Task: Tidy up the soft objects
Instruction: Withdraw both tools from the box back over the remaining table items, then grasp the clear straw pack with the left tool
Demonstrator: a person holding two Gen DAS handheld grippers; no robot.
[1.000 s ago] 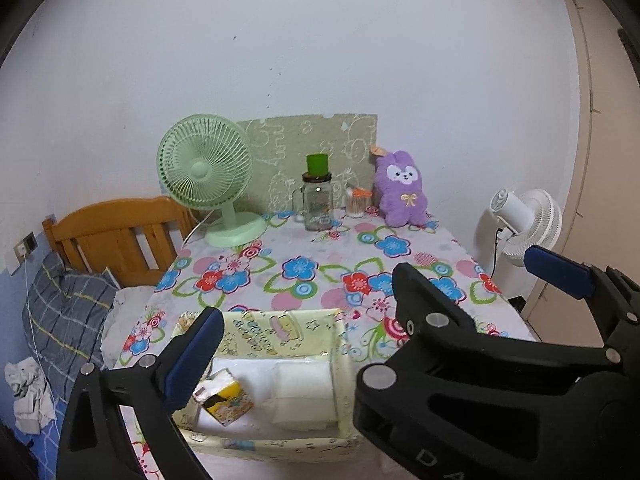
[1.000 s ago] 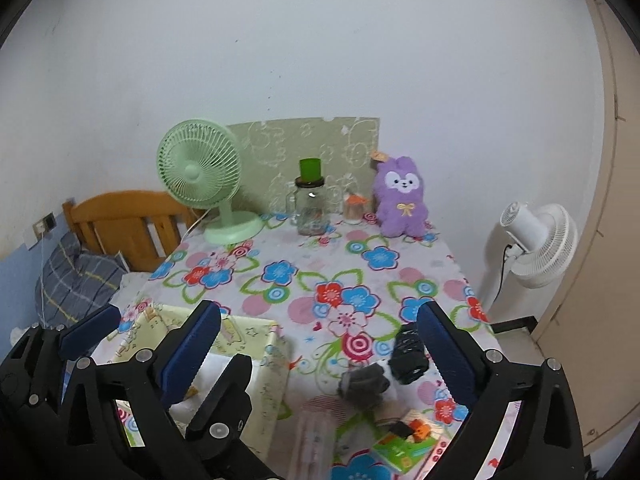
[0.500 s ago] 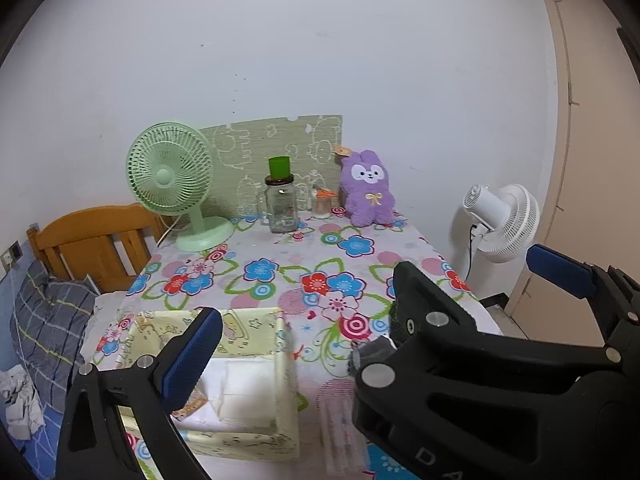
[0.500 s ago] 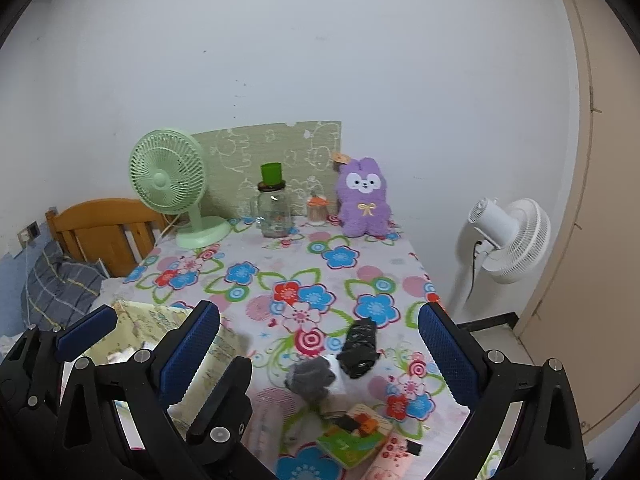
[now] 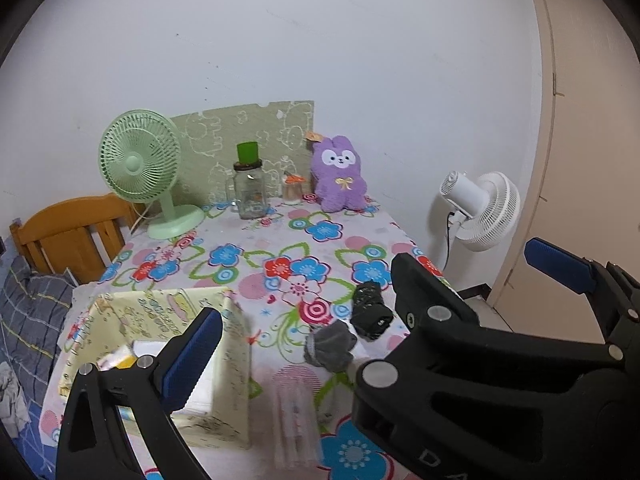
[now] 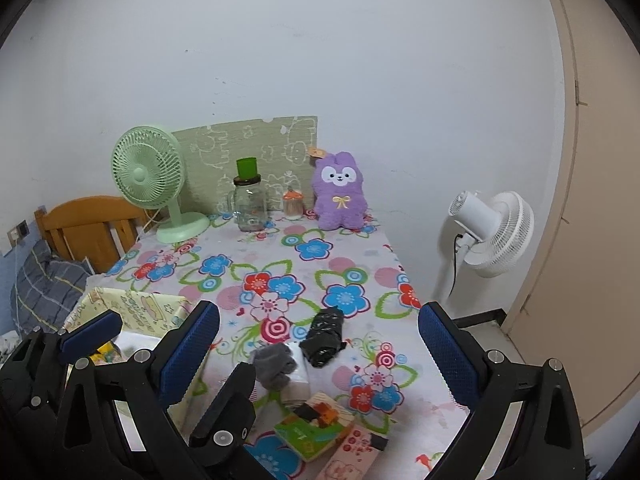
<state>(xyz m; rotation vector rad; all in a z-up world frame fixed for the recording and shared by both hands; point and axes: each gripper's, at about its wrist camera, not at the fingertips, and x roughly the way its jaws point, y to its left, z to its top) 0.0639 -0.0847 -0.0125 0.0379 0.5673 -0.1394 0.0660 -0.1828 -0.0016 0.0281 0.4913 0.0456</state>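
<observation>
Currently listed, largest first: table [image 6: 360, 248] under a flowered cloth; yellow fabric box [image 5: 224, 320] at its near left corner, soft-walled, holding white folded items and a small yellow packet; purple plush rabbit [image 6: 339, 196] upright at the far edge, light and squashy, best taken across the body; black rolled bundle [image 6: 325, 338] near the front, probably limp, grip at mid-roll; grey sock ball [image 6: 273, 364] just beside it, resting against a white tissue pack [image 6: 298, 376], light and compressible, pinch across its bulk. Left gripper [image 5: 372, 304] hangs over the front edge, fingers spread wide, holding nothing; right gripper [image 6: 320, 344] likewise wide and empty, framing the sock ball.
</observation>
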